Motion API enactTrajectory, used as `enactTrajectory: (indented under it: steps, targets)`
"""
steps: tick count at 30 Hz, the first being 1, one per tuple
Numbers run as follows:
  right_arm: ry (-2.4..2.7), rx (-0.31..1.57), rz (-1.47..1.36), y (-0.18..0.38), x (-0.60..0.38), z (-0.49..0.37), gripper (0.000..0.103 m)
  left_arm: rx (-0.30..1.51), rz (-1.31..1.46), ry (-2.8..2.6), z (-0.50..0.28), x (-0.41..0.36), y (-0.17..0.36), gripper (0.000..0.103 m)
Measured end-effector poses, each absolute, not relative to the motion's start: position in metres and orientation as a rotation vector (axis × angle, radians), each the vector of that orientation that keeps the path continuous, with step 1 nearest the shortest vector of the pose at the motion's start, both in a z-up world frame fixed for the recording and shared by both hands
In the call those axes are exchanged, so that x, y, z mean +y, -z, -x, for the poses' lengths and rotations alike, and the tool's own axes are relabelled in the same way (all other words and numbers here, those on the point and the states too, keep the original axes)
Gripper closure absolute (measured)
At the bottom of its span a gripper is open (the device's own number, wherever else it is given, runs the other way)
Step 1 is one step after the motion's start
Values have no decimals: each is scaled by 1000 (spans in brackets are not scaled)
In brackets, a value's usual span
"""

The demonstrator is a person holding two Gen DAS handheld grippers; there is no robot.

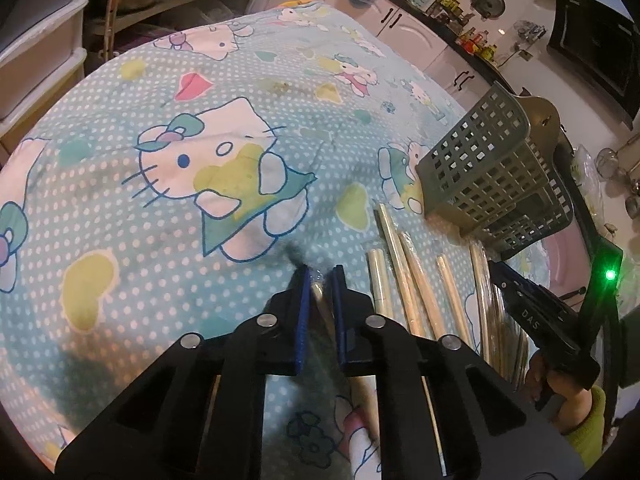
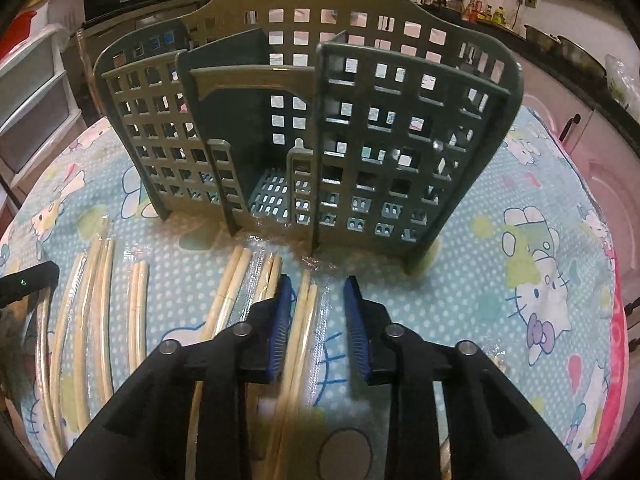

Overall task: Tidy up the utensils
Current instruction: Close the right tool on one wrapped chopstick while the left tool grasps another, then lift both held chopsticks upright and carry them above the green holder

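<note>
A grey-green perforated utensil holder [image 2: 312, 128] stands upright on the cartoon-cat tablecloth; it also shows at the right of the left wrist view [image 1: 492, 168]. Several pairs of wrapped wooden chopsticks [image 2: 236, 280] lie in front of it, and show in the left wrist view [image 1: 400, 264]. My left gripper [image 1: 320, 276] is shut on one wrapped chopstick pair [image 1: 320, 300], held over the cloth left of the others. My right gripper [image 2: 316, 284] is open, its jaws on either side of a chopstick pair [image 2: 302, 320] lying on the cloth.
The tablecloth [image 1: 160, 200] covers a round table with its edge near on the right [image 2: 616, 280]. Kitchen cabinets and a counter with bottles [image 1: 476, 44] stand behind. Plastic drawers [image 2: 28, 92] stand to the left. The right gripper body [image 1: 552, 320] sits beside the chopsticks.
</note>
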State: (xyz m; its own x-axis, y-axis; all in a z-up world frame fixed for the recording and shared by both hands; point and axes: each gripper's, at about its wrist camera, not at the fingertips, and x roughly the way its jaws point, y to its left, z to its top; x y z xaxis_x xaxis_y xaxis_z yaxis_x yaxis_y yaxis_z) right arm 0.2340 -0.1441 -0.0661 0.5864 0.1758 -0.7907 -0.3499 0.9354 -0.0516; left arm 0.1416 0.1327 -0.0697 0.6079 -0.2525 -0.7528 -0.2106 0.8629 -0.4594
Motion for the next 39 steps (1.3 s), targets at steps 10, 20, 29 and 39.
enactTrajectory:
  steps: [10,20,29,39]
  targets:
    - [-380,902,93,57,-157,-237,96,902,547,54,-133,129,57,100]
    - [-474,800,-43,16,-189,-213,97,817,517,103,-129,114,18,101]
    - [-537,669,-109,-29,-201,-199,97,705,462,140,-139,101,-36,101]
    - [-578,473,-119,-78,-211,-192,97,619,403,192,-156,80,-87,101]
